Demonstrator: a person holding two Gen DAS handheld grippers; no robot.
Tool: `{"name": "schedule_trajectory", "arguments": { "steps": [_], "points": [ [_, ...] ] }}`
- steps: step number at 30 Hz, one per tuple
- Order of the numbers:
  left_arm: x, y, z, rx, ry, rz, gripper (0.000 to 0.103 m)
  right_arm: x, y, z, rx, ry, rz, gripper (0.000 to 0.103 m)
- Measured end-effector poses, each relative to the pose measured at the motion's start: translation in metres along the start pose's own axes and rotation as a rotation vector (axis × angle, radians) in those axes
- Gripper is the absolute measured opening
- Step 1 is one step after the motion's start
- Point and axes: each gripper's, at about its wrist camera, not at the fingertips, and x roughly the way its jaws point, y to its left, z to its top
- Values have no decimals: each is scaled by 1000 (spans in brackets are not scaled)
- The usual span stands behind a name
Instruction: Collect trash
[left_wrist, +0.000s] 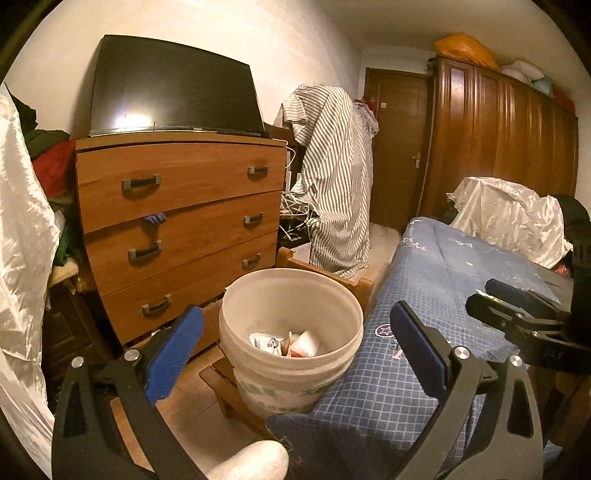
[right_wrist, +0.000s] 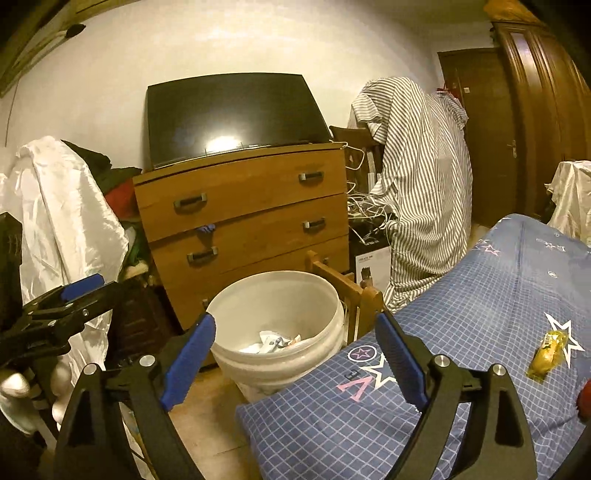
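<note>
Left gripper (left_wrist: 295, 354) nearest, blue pads (left_wrist: 173, 354) spread wide, nothing between them, hovering above floor beside bed corner. Right gripper (right_wrist: 295, 365) likewise gaping wide, empty, raised over the blue checked bedspread (right_wrist: 461, 332). Seen from the left wrist, right gripper at far right over the bed, fingers apart there too.

Just past both, white bucket (left_wrist: 291, 325) standing on floor against bed edge, touching a low wooden frame (right_wrist: 354, 291). Inside bucket: crumpled paper and wrapper trash (left_wrist: 288, 343) at the bottom, roughly 3 pieces, exact count unclear.

On bedspread to the right, yellow wrapper (right_wrist: 546, 352) lying loose on a star print, well apart from bucket. Red item at frame edge beside it, too cropped to identify.

Behind bucket, 3-drawer wooden dresser (left_wrist: 177, 218), dark TV (left_wrist: 173, 88) on top. Striped cloth (left_wrist: 332, 177) draped over something right of dresser, tangled white cables (right_wrist: 365, 210) between. White sheet (right_wrist: 62, 214) and clothes pile left. Dark door (left_wrist: 399, 147) and wardrobe (left_wrist: 498, 140) farthest back.
</note>
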Motion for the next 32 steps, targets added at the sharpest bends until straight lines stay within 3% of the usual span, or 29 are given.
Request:
{"name": "schedule_trajectory", "arguments": {
  "steps": [18,32],
  "points": [
    [1,-6,-3,25,17,0,97,8,4,6,-4,11,-1,89],
    [18,-1,-8,5,90,7,97,16,5,2,-10,37,-8,91]
  ]
}}
